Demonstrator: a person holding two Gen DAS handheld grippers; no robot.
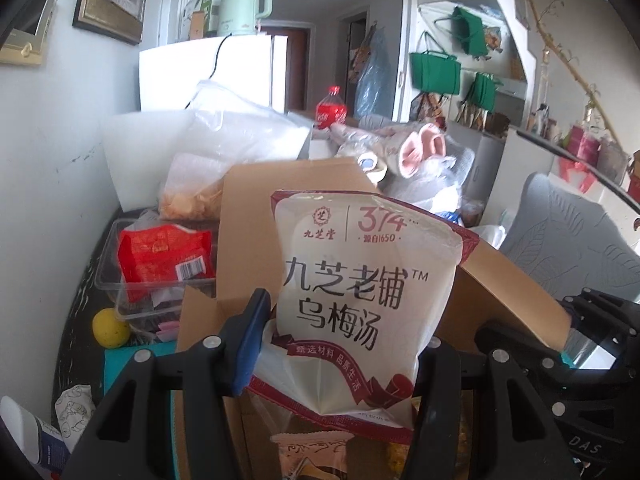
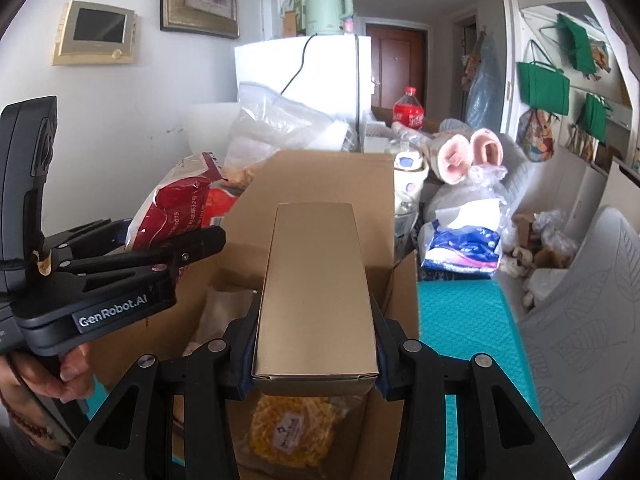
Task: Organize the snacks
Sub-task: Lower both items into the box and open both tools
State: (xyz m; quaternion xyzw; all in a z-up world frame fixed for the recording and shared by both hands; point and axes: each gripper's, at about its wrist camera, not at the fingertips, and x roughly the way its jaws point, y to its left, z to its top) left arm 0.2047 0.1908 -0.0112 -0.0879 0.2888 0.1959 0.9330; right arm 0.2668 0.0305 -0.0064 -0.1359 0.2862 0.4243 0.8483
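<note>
Left fingers: clamped on the white pouch (image 1: 356, 280); I see my blue pad (image 1: 250, 344) pressed to its left edge, the other finger hidden behind the bag. In the right wrist view the left gripper (image 2: 192, 244) comes in from 9 o'clock, with the pouch's red back (image 2: 176, 208) showing beyond it.

Left load: I hold the pouch upright over the open cardboard box (image 1: 256, 200), toward its left side; not yet dropped.

Box contents: already a beige packet (image 1: 308, 456) at 6 o'clock in the left view, and a yellow snack bag (image 2: 292, 428) on the floor of the box in the right view. I judge that some packing is done.

Right fingers: shut tight on the gold carton (image 2: 316, 300), one pad on each long side, near its closer end. The right gripper (image 2: 316, 356) holds it level above the box mouth, long axis pointing to 12 o'clock.

Still out, left: a red packet (image 1: 164, 256) in a clear tray (image 1: 108, 284) at 9 o'clock, and a bag of pale chips (image 1: 192, 196) at 10 o'clock.

Still out, right: a blue and white packet (image 2: 464, 248) at 3 o'clock on the teal mat (image 2: 460, 320); I cannot tell whether it is a snack.

Progress: about midway by my reckoning. Two items are in hand over the box, and several are left on the table.
</note>
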